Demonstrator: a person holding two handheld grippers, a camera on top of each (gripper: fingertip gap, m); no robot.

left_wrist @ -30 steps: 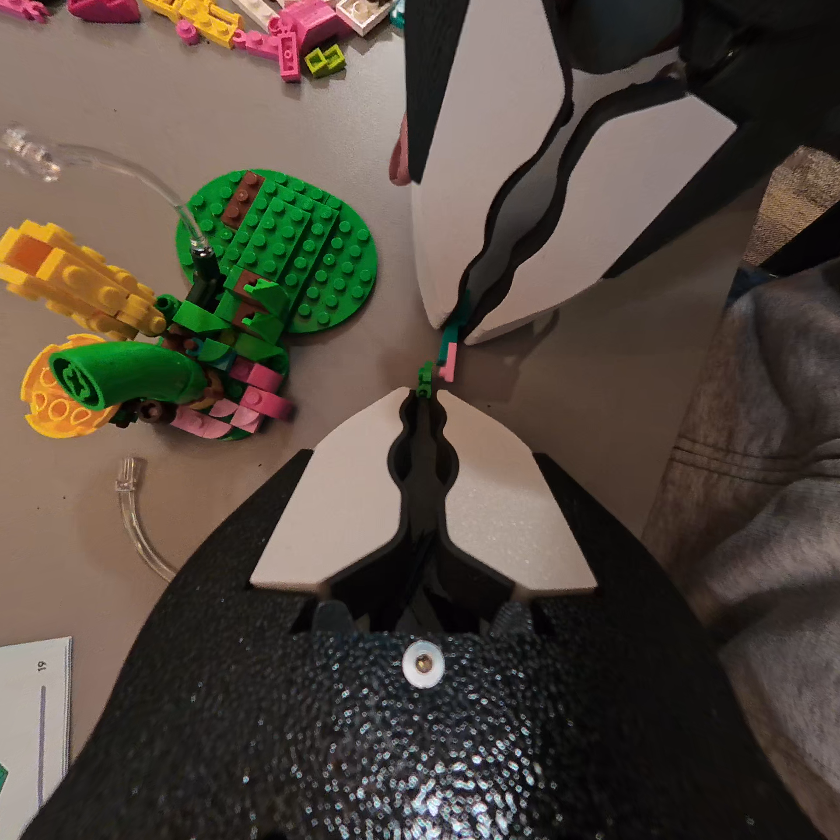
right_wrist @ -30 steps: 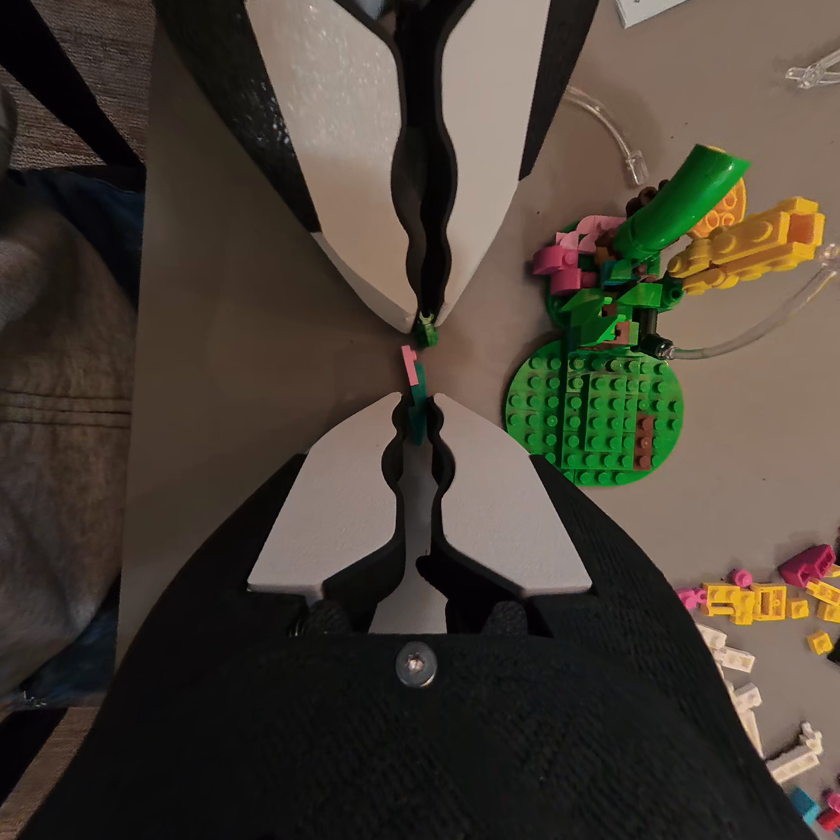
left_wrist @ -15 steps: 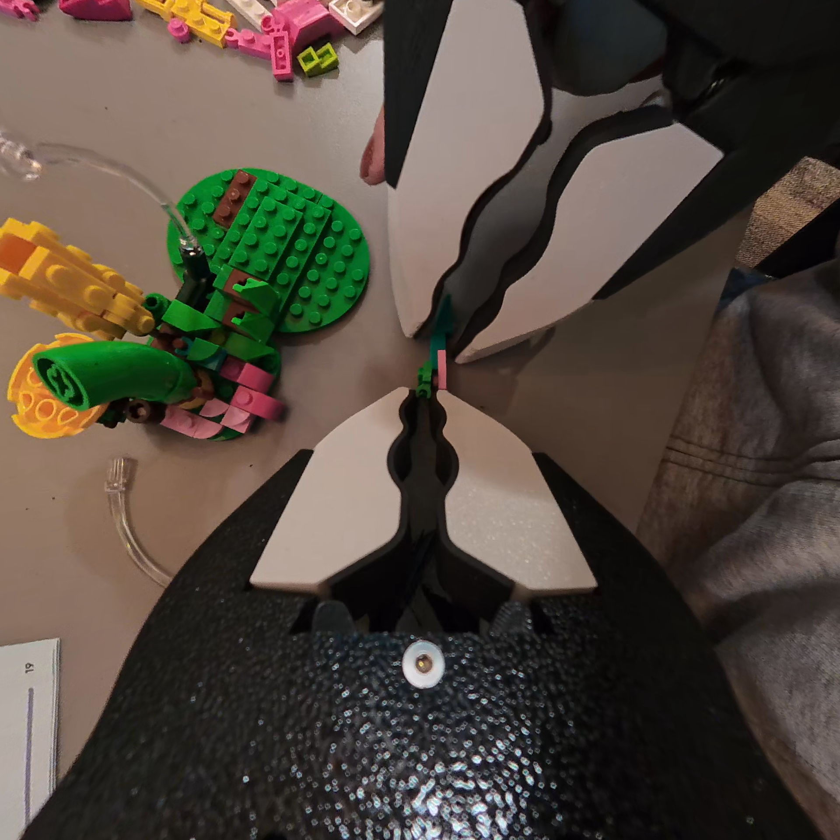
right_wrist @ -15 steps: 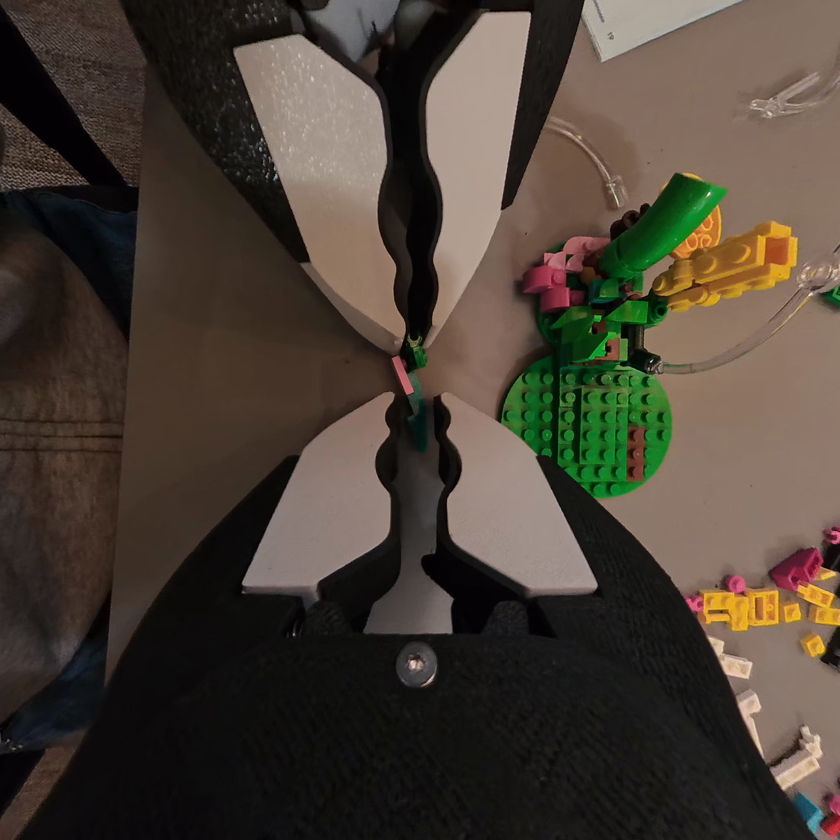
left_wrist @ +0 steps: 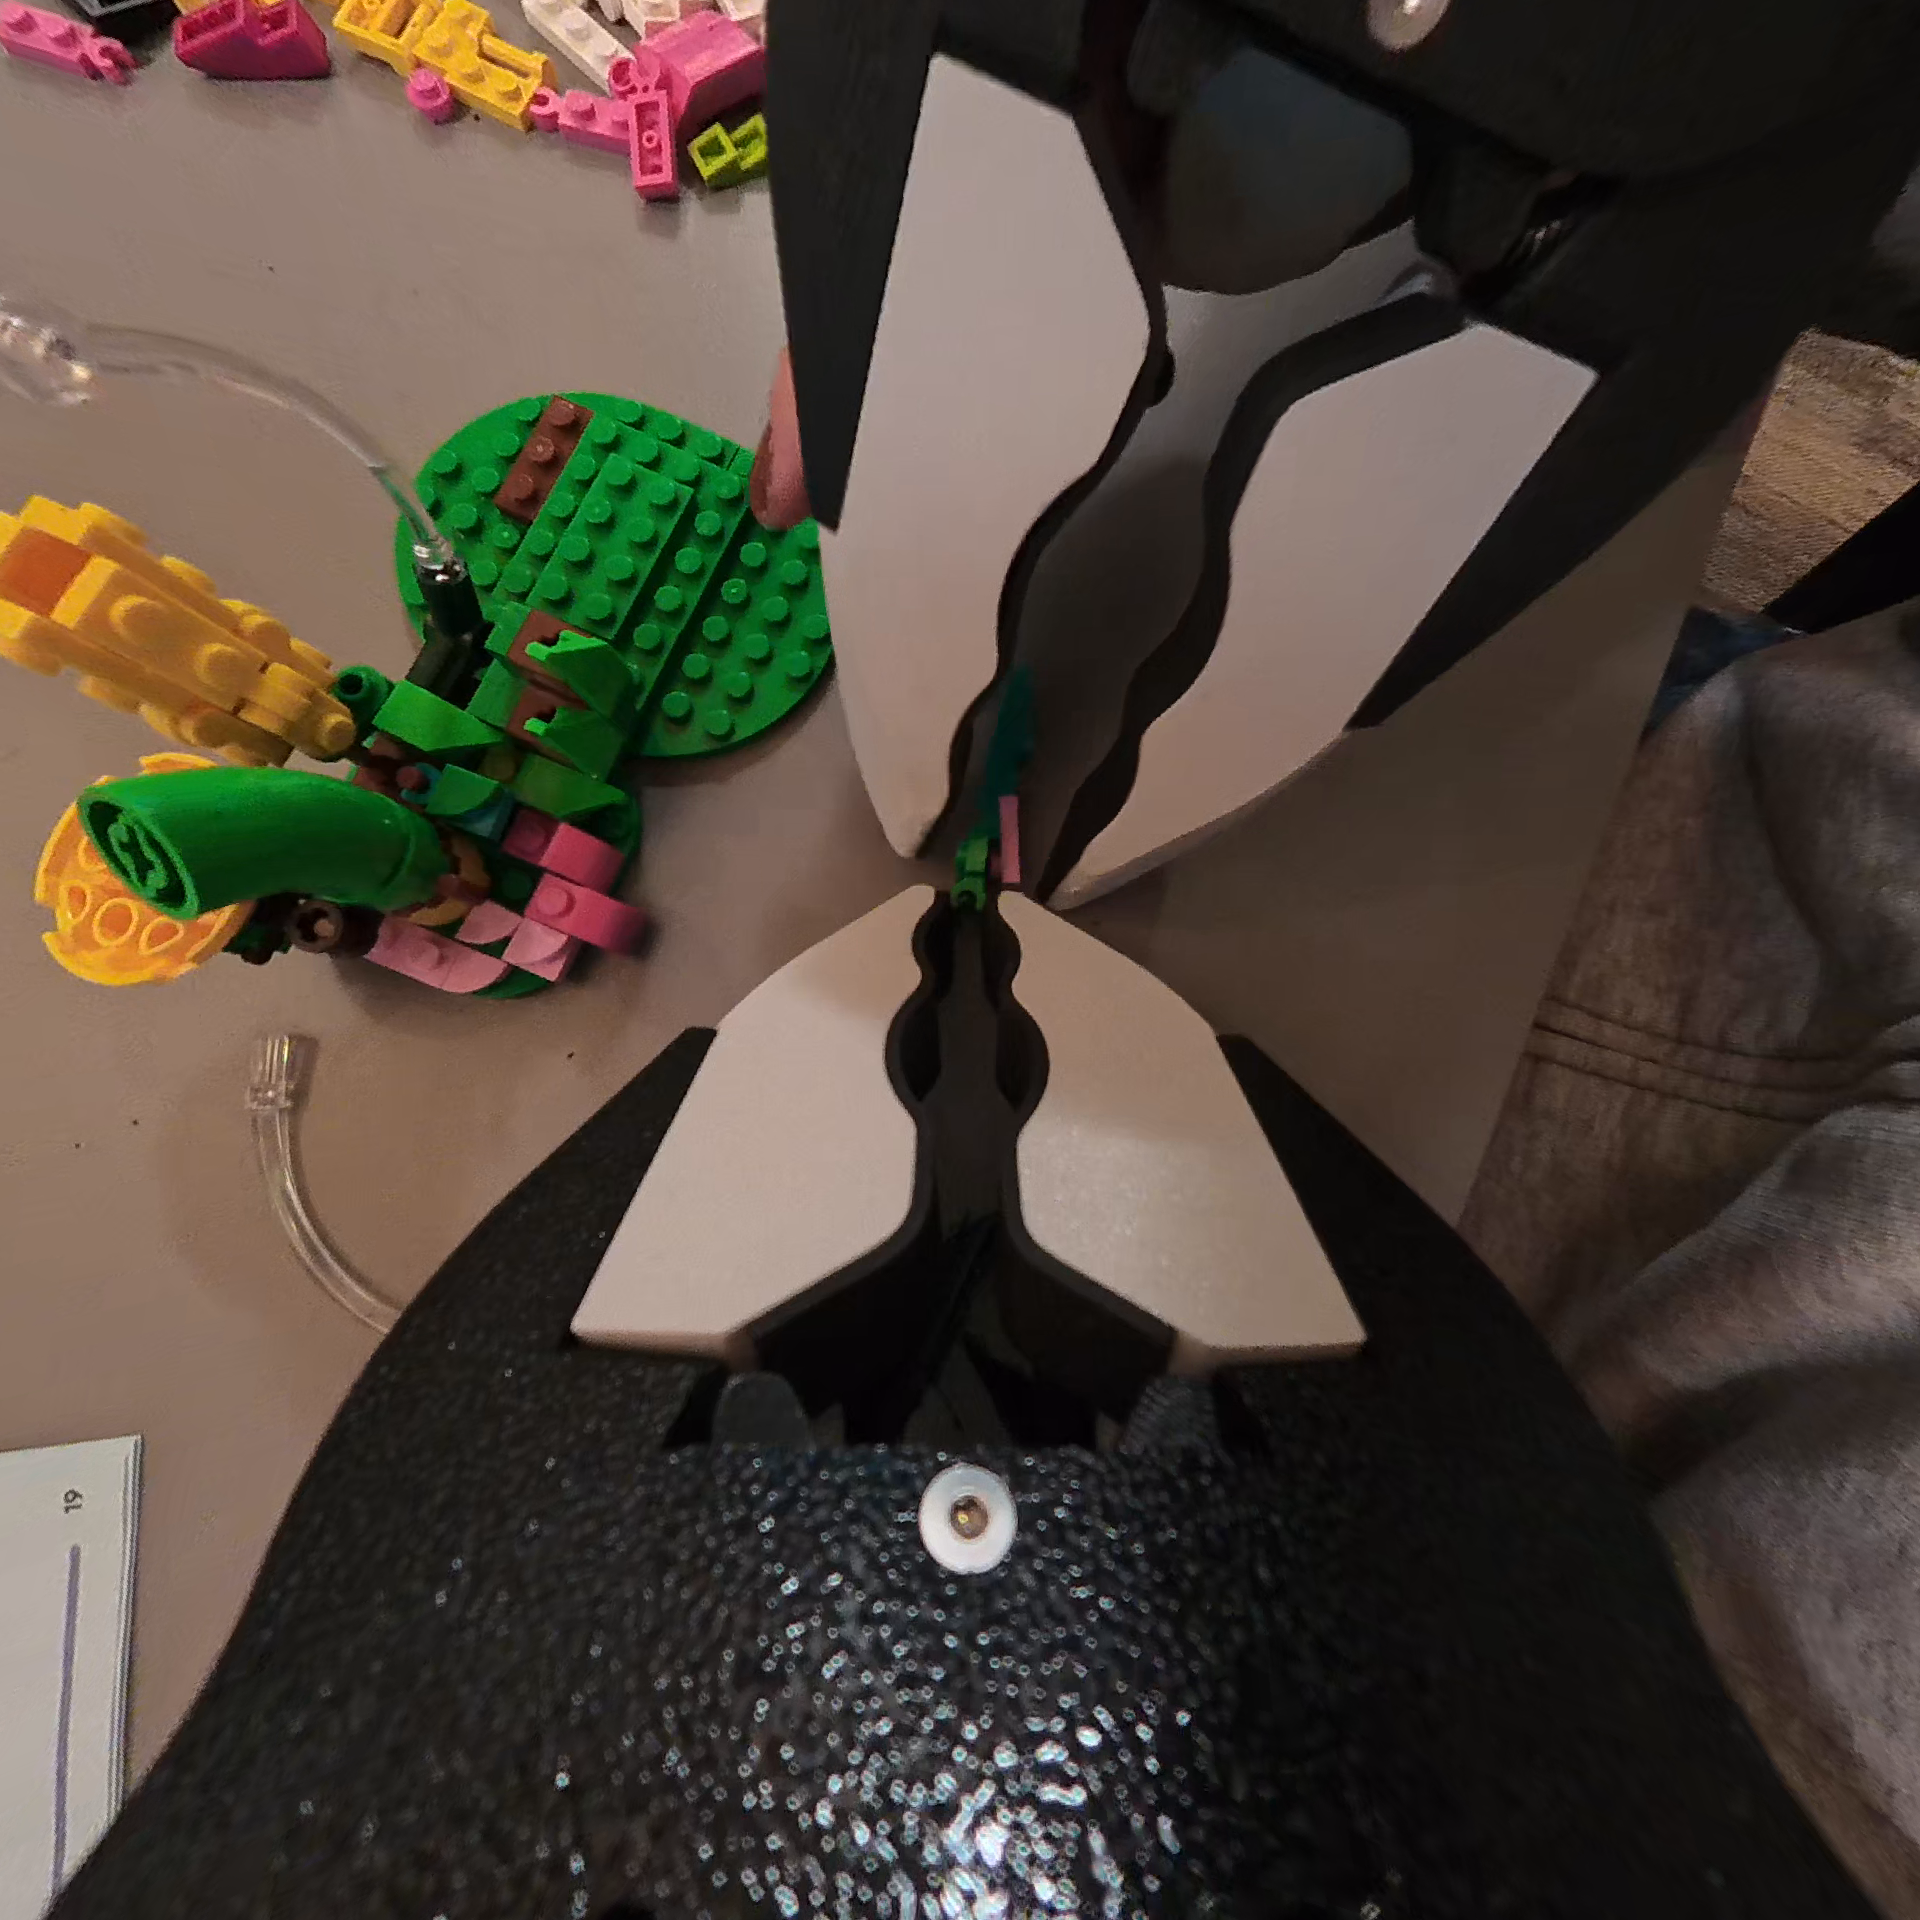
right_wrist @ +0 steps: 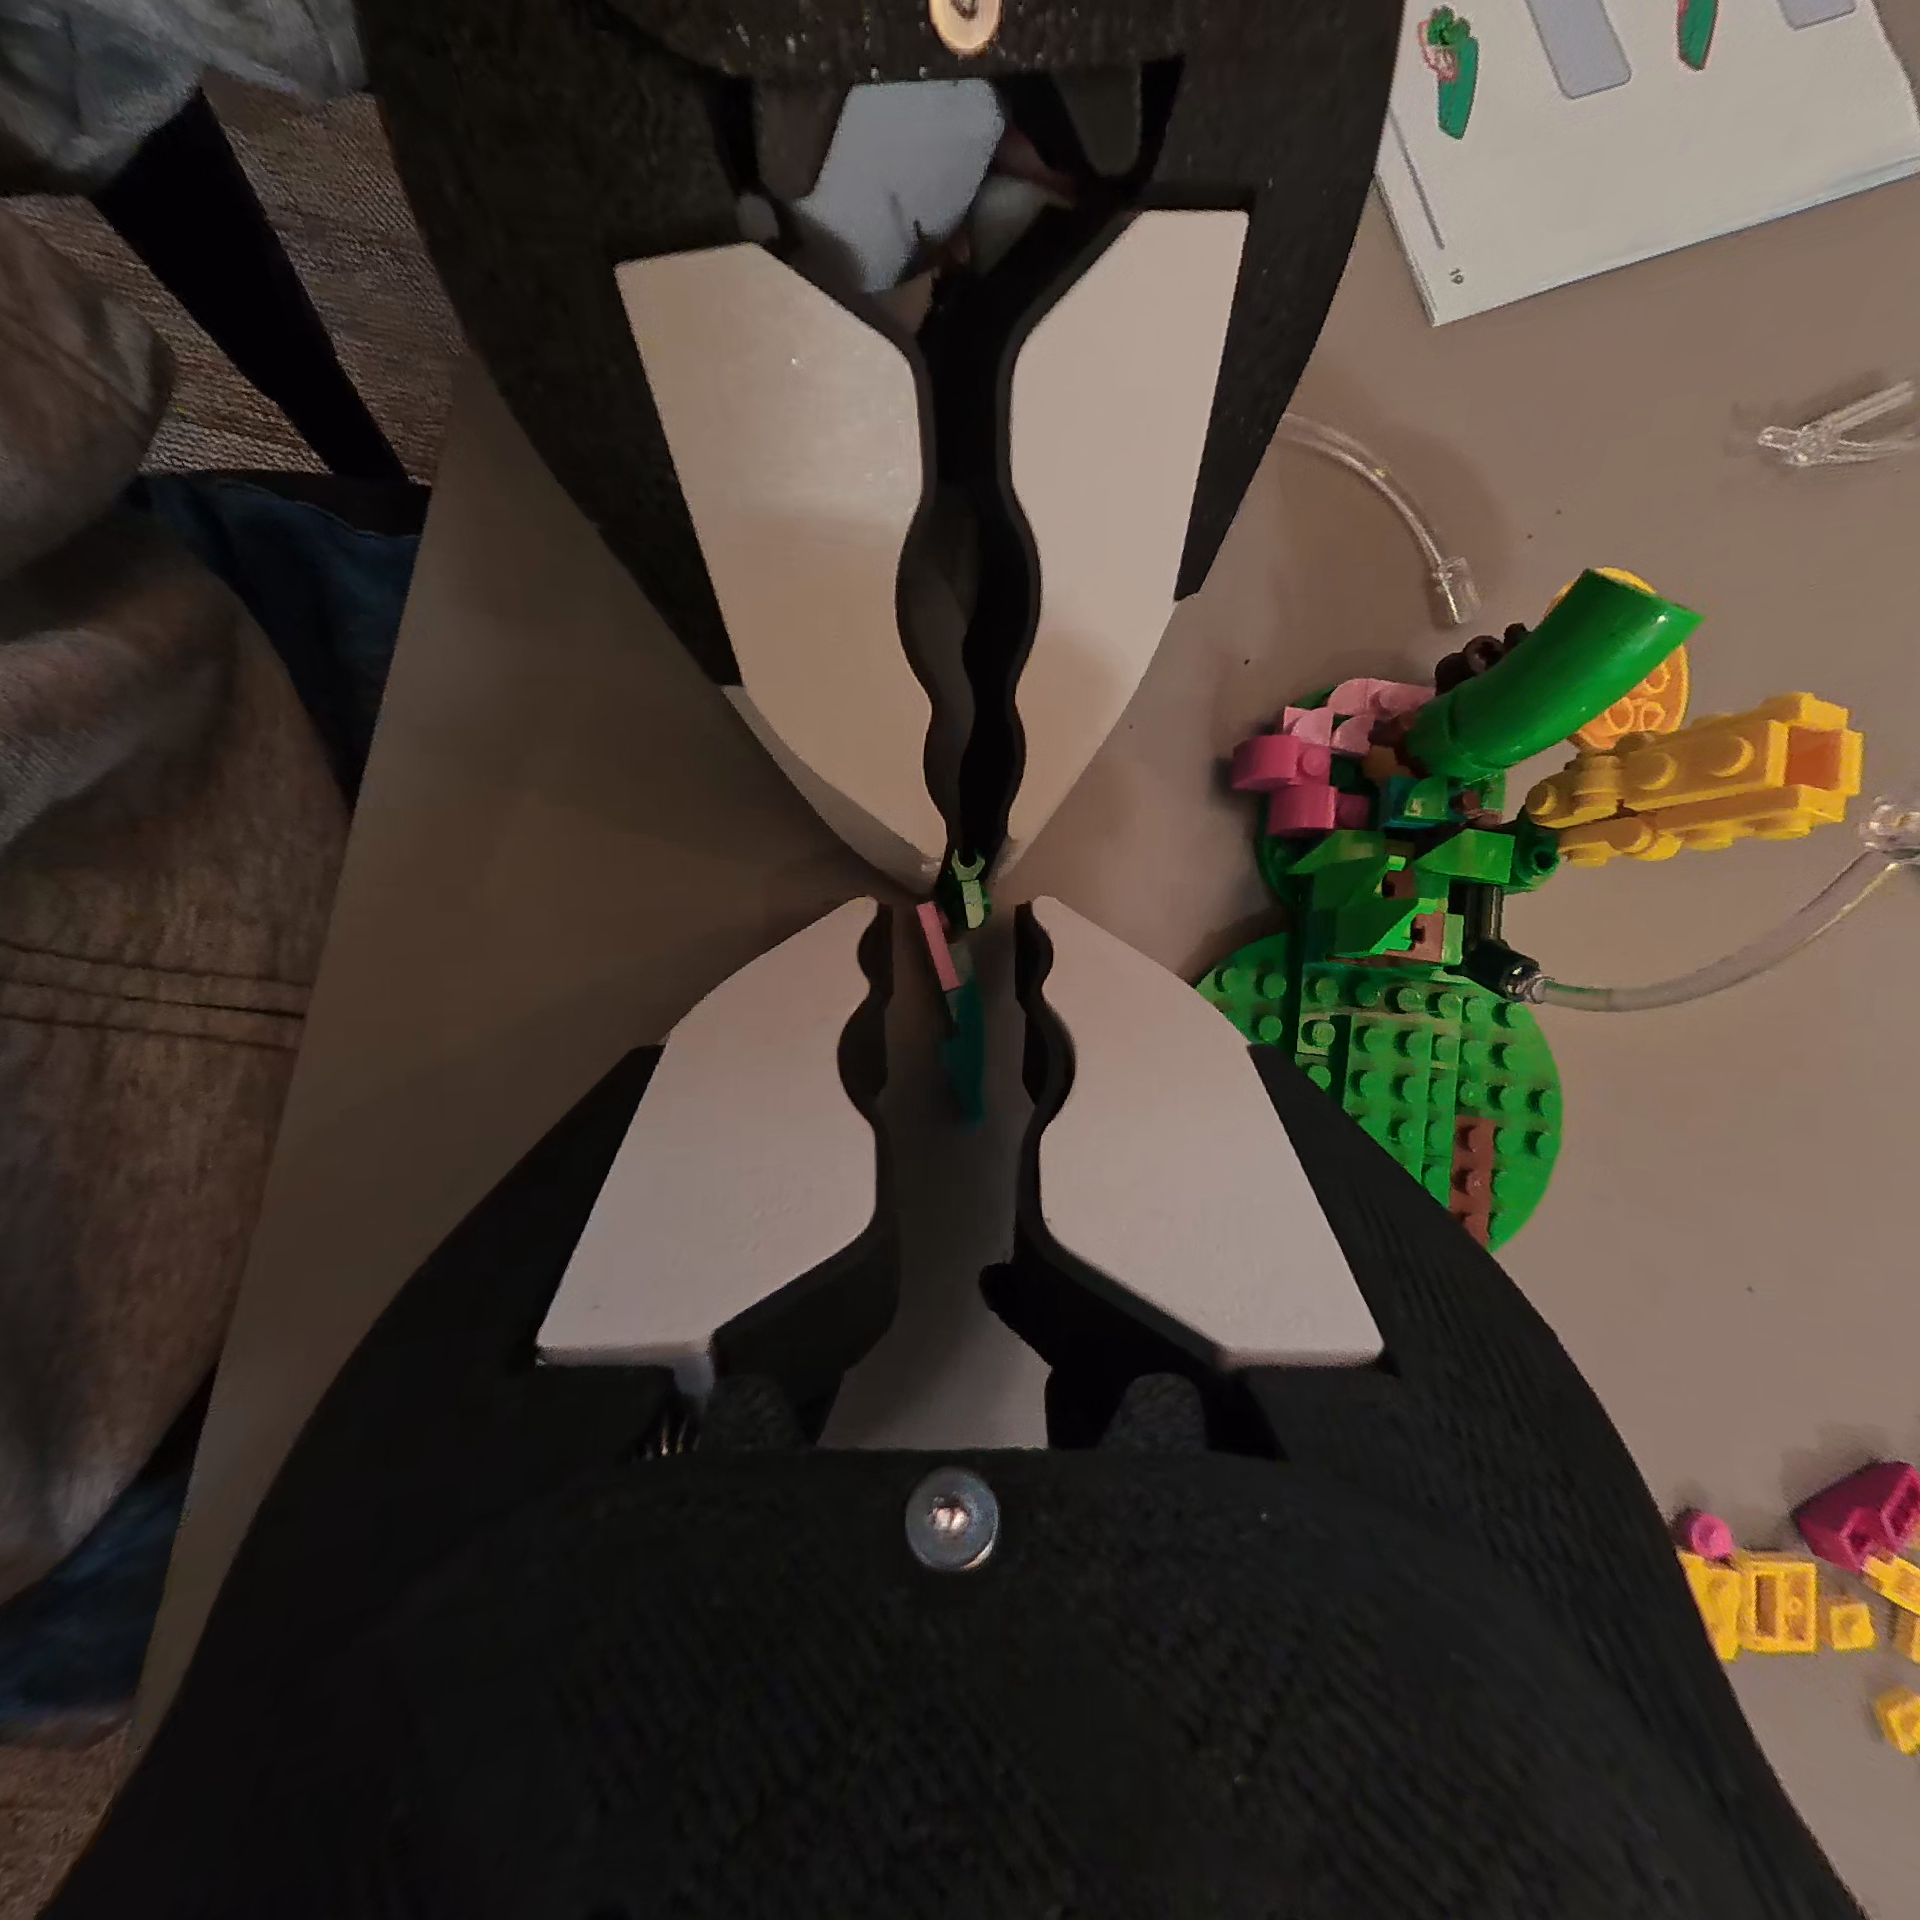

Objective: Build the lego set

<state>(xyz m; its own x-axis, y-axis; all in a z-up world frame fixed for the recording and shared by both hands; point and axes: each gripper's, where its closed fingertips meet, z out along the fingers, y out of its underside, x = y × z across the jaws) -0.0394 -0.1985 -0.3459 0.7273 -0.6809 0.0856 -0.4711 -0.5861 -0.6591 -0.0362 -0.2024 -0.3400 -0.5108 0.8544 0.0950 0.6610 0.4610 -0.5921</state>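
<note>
Left gripper (left_wrist: 971, 904) clamped on a small green clip brick (left_wrist: 972, 868) joined to a pink-and-teal leaf piece (right_wrist: 961, 1003), right gripper (right_wrist: 951, 925) fingers spread open around it without touching, green brick flower model (left_wrist: 582, 644) nearby on the table (left_wrist: 312, 270)

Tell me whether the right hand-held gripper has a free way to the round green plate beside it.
Probably yes. The right hand-held gripper is open, its pads clear of the little green and pink piece, and bare table separates it from the round green plate.
</note>
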